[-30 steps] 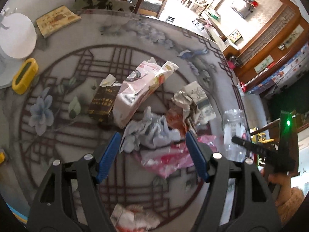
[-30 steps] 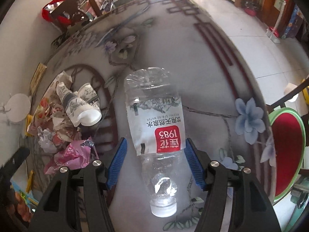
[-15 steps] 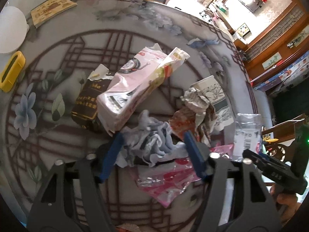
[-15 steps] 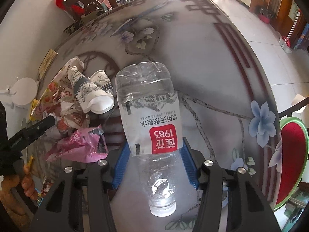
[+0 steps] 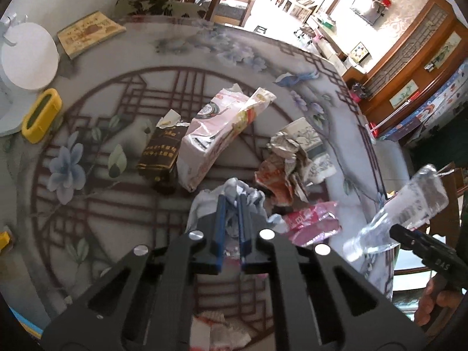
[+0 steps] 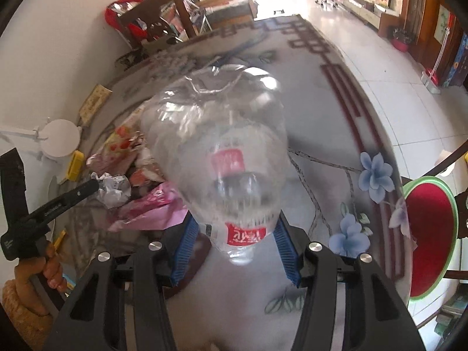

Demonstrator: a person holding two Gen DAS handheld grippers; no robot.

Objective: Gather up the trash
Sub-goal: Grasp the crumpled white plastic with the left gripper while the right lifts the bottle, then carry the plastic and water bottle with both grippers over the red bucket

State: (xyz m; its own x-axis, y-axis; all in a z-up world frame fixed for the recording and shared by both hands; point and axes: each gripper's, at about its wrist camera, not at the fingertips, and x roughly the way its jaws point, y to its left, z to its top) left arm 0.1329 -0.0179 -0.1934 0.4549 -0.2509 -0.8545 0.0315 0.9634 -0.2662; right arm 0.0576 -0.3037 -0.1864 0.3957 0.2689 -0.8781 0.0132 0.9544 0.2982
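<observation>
My left gripper (image 5: 231, 201) is shut on a crumpled grey-white paper wad (image 5: 251, 197) in the trash pile on the patterned round table (image 5: 117, 210). My right gripper (image 6: 234, 234) is shut on the neck end of a clear plastic water bottle (image 6: 222, 146) with a red label, held tilted up above the table; the bottle also shows in the left wrist view (image 5: 409, 207). Around the wad lie a pink wrapper (image 5: 310, 222), a crushed orange and silver wrapper (image 5: 280, 169), a large pale snack bag (image 5: 219, 134) and a dark brown packet (image 5: 161, 155).
A yellow box (image 5: 41, 115), a white round stand (image 5: 26, 55) and a tan book (image 5: 87, 33) sit at the table's far left. More wrappers (image 5: 219, 330) lie under my left gripper. A red-seated chair (image 6: 430, 234) stands at the right table edge.
My left gripper has closed on the paper wad. My right gripper has closed on the bottle and lifted it off the table, tilting it up.
</observation>
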